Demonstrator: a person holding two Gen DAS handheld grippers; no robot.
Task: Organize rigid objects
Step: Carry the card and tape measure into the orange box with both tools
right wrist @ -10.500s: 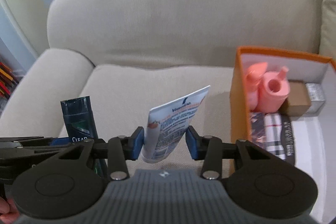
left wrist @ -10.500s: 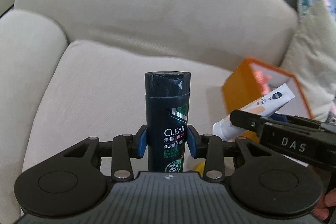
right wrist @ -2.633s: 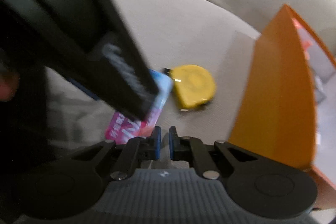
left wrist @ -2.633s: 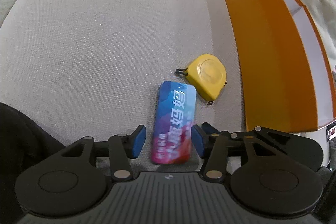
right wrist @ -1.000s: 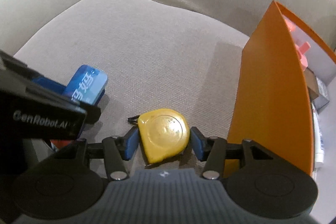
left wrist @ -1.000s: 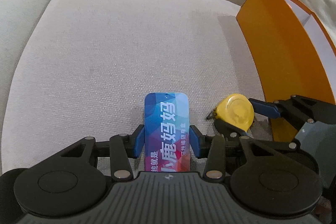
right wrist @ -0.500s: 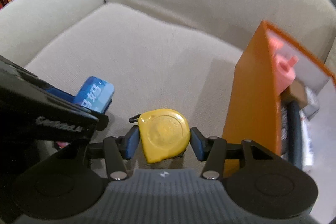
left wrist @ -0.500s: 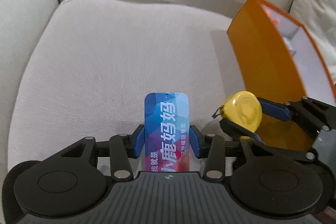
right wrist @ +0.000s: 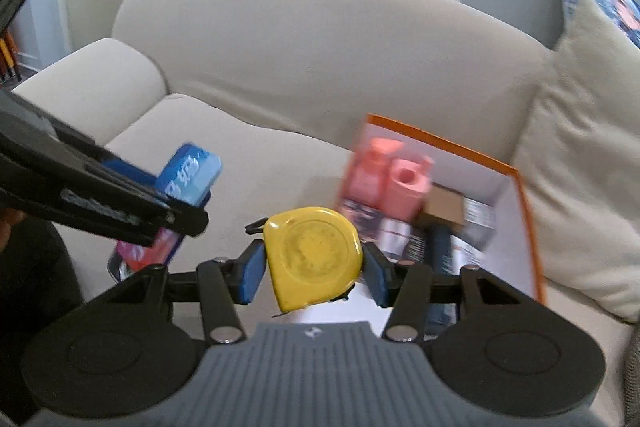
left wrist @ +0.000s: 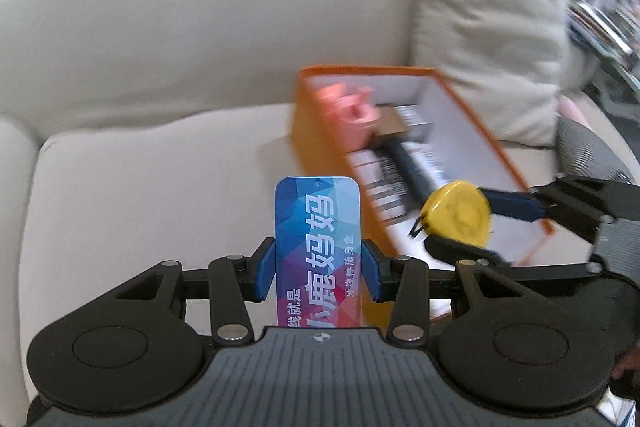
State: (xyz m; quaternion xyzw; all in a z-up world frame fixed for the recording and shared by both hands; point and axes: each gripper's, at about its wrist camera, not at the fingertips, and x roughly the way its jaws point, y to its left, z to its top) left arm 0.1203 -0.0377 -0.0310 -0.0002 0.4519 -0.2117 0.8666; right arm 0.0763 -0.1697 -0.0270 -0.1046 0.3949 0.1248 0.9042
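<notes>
Two grippers are gripping objects above the sofa seat point(left wrist: 140, 187). The left gripper point(left wrist: 318, 273) is clamping a blue tin point(left wrist: 318, 251), long axis pointing away. The right gripper point(right wrist: 312, 267) is clamping a yellow tape measure point(right wrist: 314, 257), face-on. Beyond, the orange box point(right wrist: 528, 227) is blurring, contents unclear.

My left gripper point(left wrist: 318, 269) points forward and downward, its blue fingers point(left wrist: 265, 270) pressed against both long sides of the blue tin point(left wrist: 318, 255), which stands upright between them. My right gripper point(right wrist: 312, 269) sits just to the right of it, angled down as well, with its fingers point(right wrist: 250, 273) clamped on either side of the yellow tape measure point(right wrist: 314, 257). Both are raised off the sofa seat. From the right wrist view the left gripper crosses the left side of the frame.
</notes>
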